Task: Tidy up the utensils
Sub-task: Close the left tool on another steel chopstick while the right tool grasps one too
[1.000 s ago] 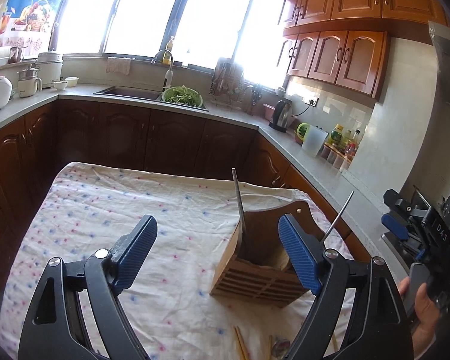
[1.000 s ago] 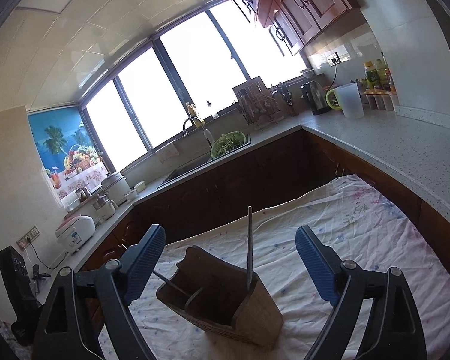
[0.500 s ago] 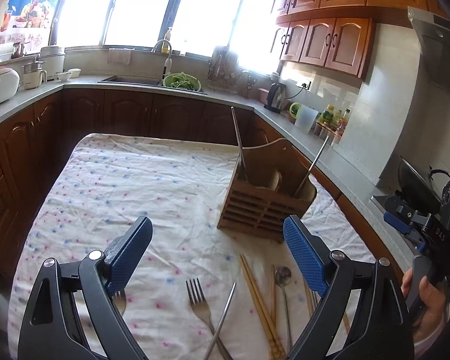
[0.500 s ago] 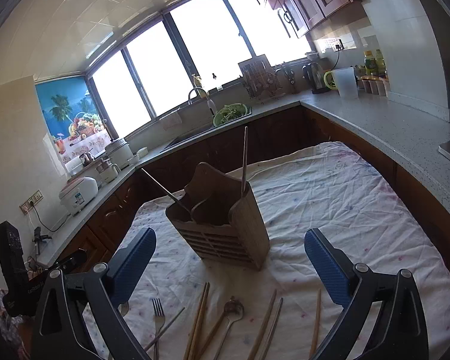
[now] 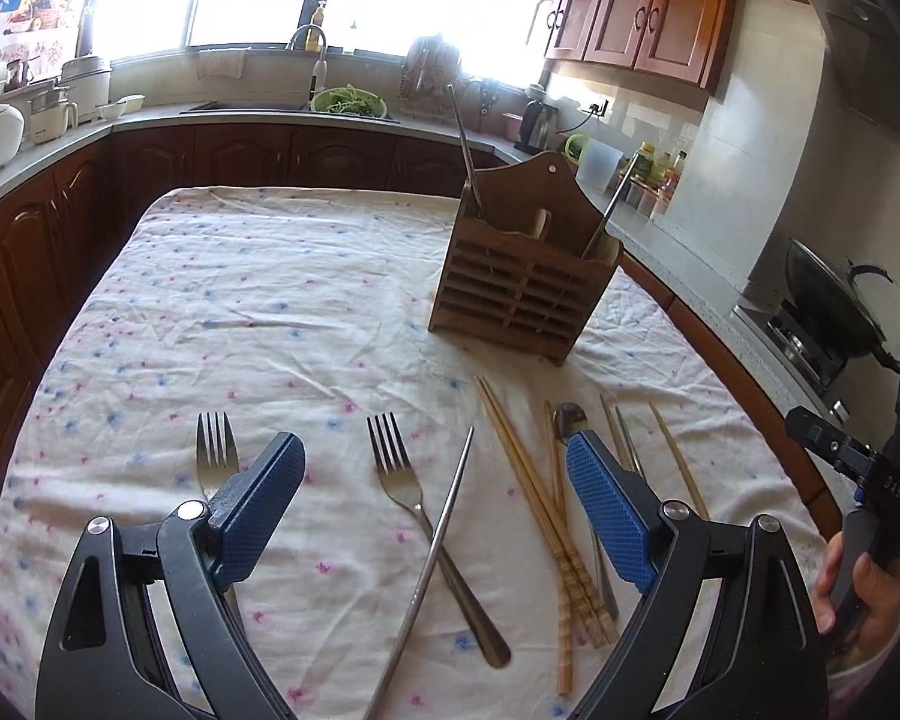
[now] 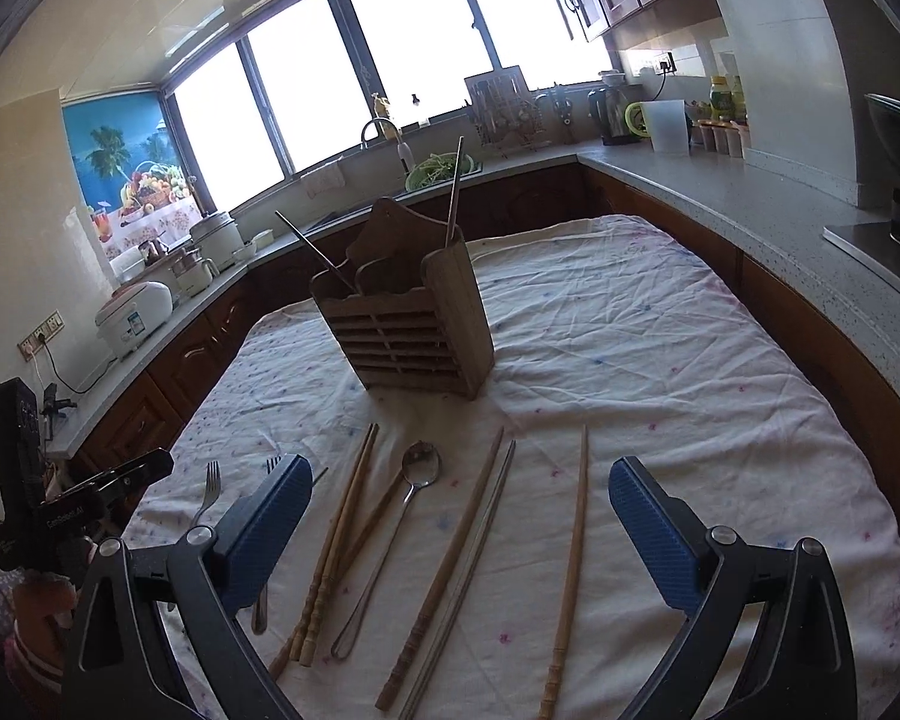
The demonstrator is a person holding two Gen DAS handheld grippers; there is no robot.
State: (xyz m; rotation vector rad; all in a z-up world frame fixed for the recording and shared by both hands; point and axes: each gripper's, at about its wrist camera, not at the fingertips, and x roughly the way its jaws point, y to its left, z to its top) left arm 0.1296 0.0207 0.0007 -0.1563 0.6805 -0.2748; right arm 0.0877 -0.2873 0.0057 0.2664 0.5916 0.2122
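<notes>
Two metal chopsticks stand in the wooden holder (image 5: 525, 276) so far, one at each end; everything else is still loose on the table (image 5: 270, 312), so I'd call the job barely started.

Still to sort: two forks, one (image 5: 215, 456) partly behind my left pad and one (image 5: 414, 504) in the middle, crossed by a loose metal chopstick (image 5: 435, 546). Further right, a bundle of wooden chopsticks (image 5: 540, 516) and a spoon (image 6: 417, 480). From the right view I also see a lone wooden chopstick (image 6: 573, 564) off on its own, and next to a brown one a grey stick (image 6: 474, 564), probably metal, hard to say with the glare.

My left hand-held gripper (image 5: 435, 483) is wide, its jaws have just been opening, nothing between the pads, hanging over the middle fork and metal chopstick. My right hand-held gripper (image 6: 462, 516) is wide too and empty, above the spoon and brown chopsticks. Holder sits upright further back on the cloth, well apart from both.

Nothing grabbed yet. Nearly every piece is left to go in.
</notes>
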